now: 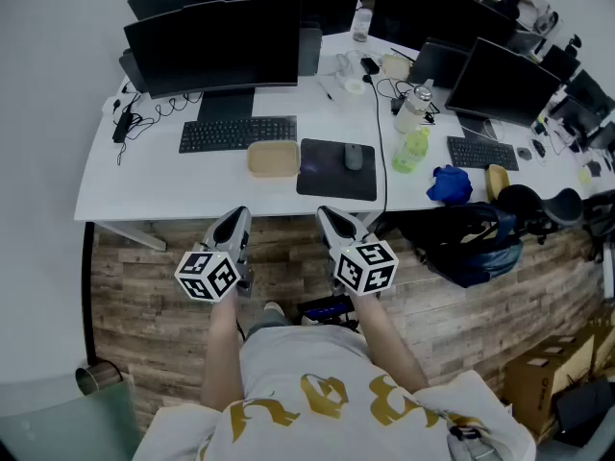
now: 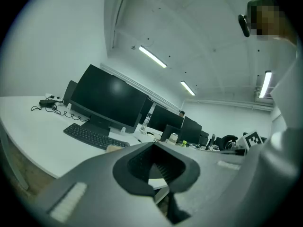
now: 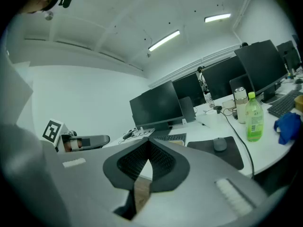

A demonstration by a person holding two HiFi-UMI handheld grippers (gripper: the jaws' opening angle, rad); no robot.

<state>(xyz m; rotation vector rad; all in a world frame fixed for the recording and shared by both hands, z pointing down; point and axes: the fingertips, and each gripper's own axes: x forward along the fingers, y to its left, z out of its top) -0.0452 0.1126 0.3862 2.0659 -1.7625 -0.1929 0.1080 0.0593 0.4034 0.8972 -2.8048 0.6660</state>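
Both grippers hang side by side over the wooden floor, just short of the white desk's front edge. My left gripper is shut and empty; in its own view the left gripper points at a keyboard and a dark monitor. My right gripper is also shut with nothing in it. Seen from its own camera, the right gripper faces a black mouse pad with a mouse. A tan lidded box lies on the desk between the two, beyond their tips.
On the desk stand a monitor, a keyboard, a mouse pad, a green bottle and a blue cloth. A dark backpack sits under the desk at right. A cable runs across the desk.
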